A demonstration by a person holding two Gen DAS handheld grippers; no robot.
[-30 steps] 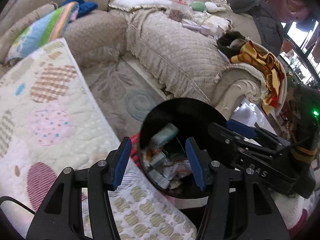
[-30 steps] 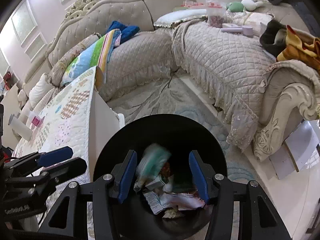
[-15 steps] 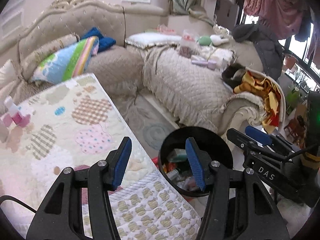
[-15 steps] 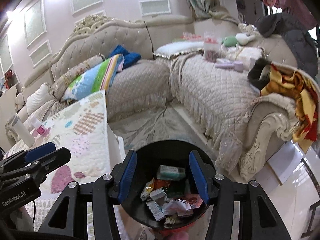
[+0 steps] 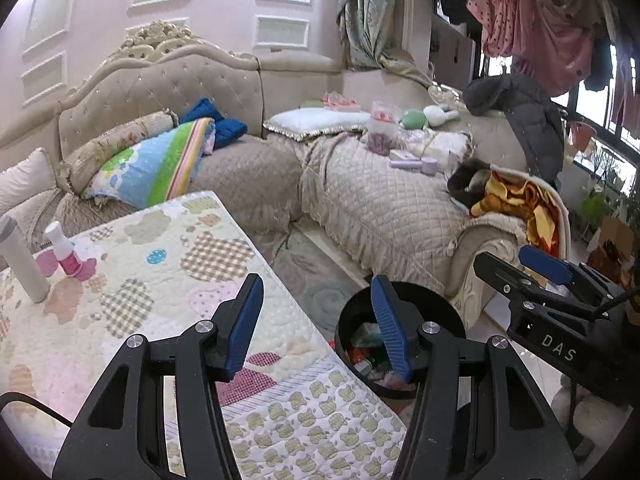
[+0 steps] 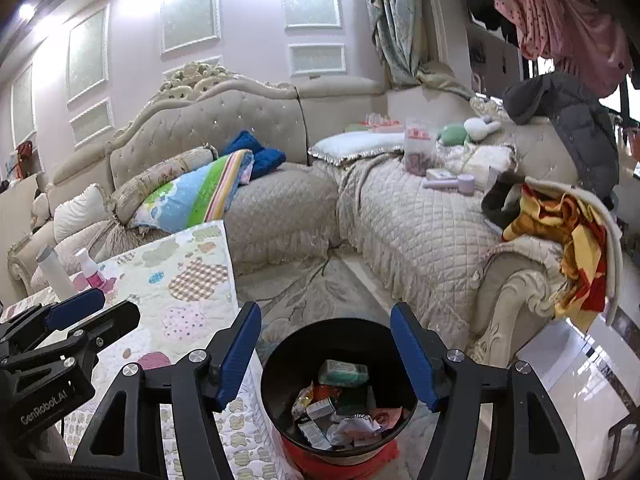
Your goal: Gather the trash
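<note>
Sofa [image 6: 420,232] behind, quilt-covered counter [image 5: 120,280] left, black trash bin [image 6: 336,396] on the floor at its right edge, part full of wrappers. Right gripper [image 6: 332,354] sits directly above the bin, jaws just opened, nothing between them. Left gripper [image 5: 316,328] half open, empty, over the counter edge with the bin to its right. White bottle [image 5: 22,264] and pink bottle [image 5: 68,256] stand far left on the counter, likely nearer the left gripper.

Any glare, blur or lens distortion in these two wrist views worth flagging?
Left wrist: sharp, strong fisheye bending and dark corners, windows blown out at right. Right wrist: sharp too, ceiling light flares top left, glare on the glossy floor; trash bin contents readable.
</note>
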